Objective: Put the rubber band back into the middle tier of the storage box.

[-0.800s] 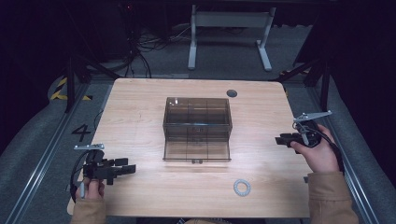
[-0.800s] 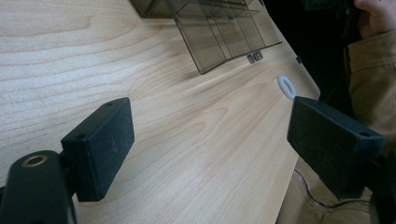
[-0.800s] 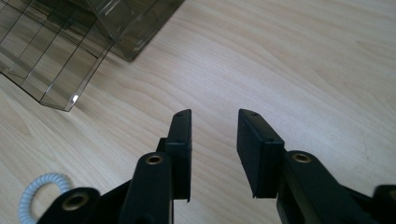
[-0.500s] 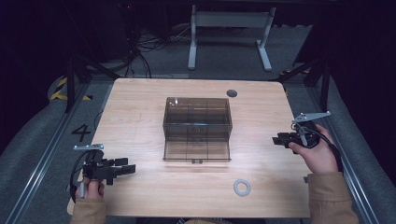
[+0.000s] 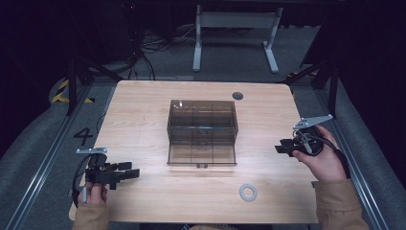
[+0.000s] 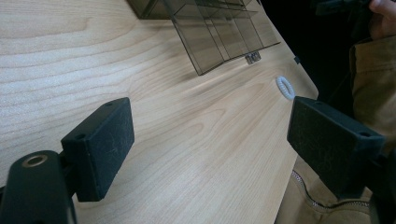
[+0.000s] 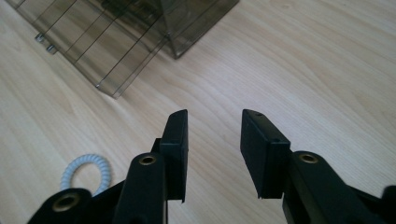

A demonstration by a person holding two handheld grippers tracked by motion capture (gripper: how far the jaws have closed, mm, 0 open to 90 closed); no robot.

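Sitting in the middle of the high view, a smoky transparent organizer box (image 5: 202, 132) with inner dividers is resting on the light wooden bench (image 5: 143, 110), its small latch facing the lower edge of the frame; a white coiled hair tie (image 5: 248, 192) is lying flat on the bench below and slightly right of the box, well apart from it; a dark round grommet (image 5: 237, 96) is showing near the upper right of the benchtop. At the lower left of the frame the left hand-held gripper (image 5: 128, 173) is hovering over the bench with its jaws spread wide and nothing between them, the gap showing plainly in the left gripper view (image 6: 210, 135); at the right edge of the frame the right hand-held gripper (image 5: 281, 146) is pointing toward the box, its jaws parted by a moderate gap and gripping nothing, as the right gripper view (image 7: 214, 140) is showing, with the hair tie at that view's lower left.
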